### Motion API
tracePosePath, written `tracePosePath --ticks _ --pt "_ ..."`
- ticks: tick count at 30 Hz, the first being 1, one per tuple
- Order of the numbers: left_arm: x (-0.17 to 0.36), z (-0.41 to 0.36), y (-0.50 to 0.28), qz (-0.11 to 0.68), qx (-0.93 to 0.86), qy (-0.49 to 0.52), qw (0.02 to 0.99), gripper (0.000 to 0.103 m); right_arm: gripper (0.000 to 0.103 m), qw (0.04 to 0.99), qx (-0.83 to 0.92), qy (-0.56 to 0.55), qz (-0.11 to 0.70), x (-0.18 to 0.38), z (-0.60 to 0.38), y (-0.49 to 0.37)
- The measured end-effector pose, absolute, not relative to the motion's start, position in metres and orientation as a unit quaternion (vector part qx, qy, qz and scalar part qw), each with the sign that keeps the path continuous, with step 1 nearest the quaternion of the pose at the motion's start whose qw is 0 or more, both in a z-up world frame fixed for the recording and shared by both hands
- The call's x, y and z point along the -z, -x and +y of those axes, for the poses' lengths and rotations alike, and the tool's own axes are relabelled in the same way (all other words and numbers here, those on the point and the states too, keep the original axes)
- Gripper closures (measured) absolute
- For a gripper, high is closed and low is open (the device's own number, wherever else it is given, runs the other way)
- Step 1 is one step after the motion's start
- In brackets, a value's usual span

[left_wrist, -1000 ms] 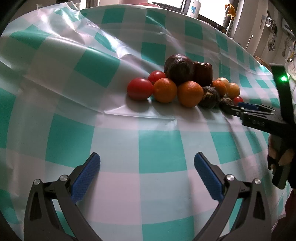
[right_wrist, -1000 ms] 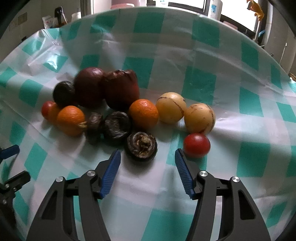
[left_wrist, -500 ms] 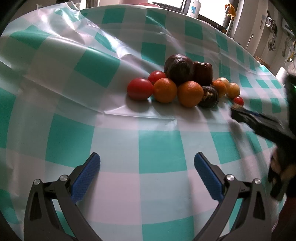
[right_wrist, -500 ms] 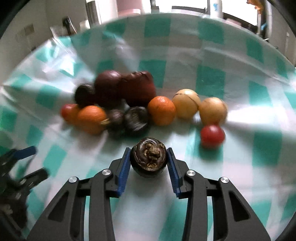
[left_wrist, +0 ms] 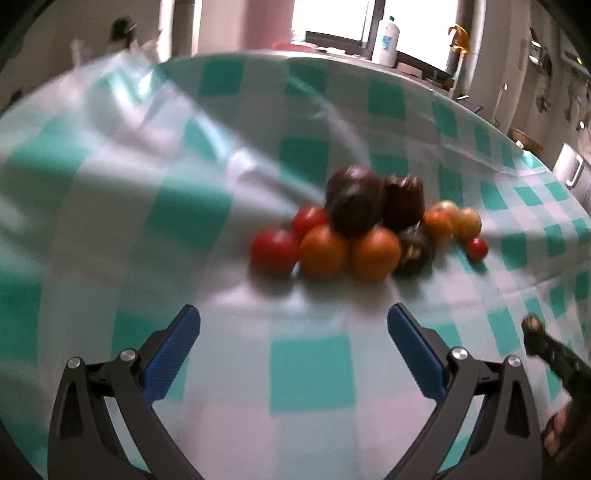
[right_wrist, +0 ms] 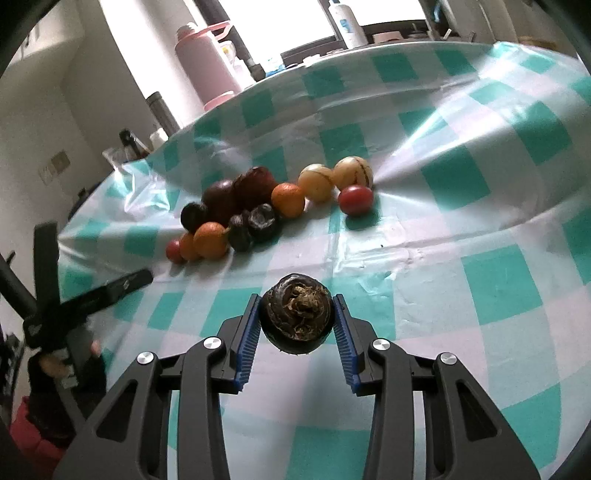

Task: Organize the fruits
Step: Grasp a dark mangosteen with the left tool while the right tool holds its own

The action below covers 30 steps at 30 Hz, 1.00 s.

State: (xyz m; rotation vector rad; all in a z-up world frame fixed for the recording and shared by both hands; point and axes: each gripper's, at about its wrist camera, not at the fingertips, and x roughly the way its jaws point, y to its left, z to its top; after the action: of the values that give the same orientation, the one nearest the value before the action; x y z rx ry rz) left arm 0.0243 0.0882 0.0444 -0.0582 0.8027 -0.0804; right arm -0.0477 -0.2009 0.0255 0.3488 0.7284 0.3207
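Nearby, oranges [right_wrist: 210, 240] crowd dark fruits [right_wrist: 262, 222]; right gripper [right_wrist: 297, 325] clamps one.

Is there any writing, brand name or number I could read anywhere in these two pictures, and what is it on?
None can be read.
White bottle by the window: a blue label, too blurred to read.
Left gripper's black body, seen from the right wrist camera: a small pale mark, too small to read.
Wall plate: no legible text.
Pink flask, checked tablecloth and dark round fruit held by the right gripper: no writing seen.

fruit pile [left_wrist: 365, 229] motion-blurred, right tongs [left_wrist: 535, 332] cut off
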Motion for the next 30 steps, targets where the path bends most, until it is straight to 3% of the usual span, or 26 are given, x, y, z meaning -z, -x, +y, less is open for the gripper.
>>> tracePosePath --ticks 4,8,11,12,14,30 --pt "-0.049 0.068 -0.068 0.392 0.028 0.015 0.919 0.002 0.064 0.907 -0.158 -0.184 0.345 -0.026 -0.206 0.048" --pt "-0.042 0.053 -0.108 0.409 0.012 0.019 0.912 0.009 0.064 0.905 -0.166 -0.190 0.343 -0.026 -0.208 0.048" --pt "-0.034 0.042 -0.122 0.416 0.012 0.009 0.909 0.028 0.064 0.904 -0.173 -0.196 0.337 -0.027 -0.210 0.050" --pt "-0.035 0.041 -0.121 0.408 0.019 0.010 0.913 0.044 0.064 0.905 -0.174 -0.197 0.336 -0.027 -0.210 0.051" --pt "-0.040 0.037 -0.111 0.399 0.022 0.009 0.917 0.063 0.064 0.905 -0.176 -0.199 0.333 -0.028 -0.211 0.052" --pt "-0.029 0.094 0.080 0.352 0.035 0.064 0.933 0.063 0.064 0.904 -0.173 -0.198 0.337 -0.026 -0.210 0.050"
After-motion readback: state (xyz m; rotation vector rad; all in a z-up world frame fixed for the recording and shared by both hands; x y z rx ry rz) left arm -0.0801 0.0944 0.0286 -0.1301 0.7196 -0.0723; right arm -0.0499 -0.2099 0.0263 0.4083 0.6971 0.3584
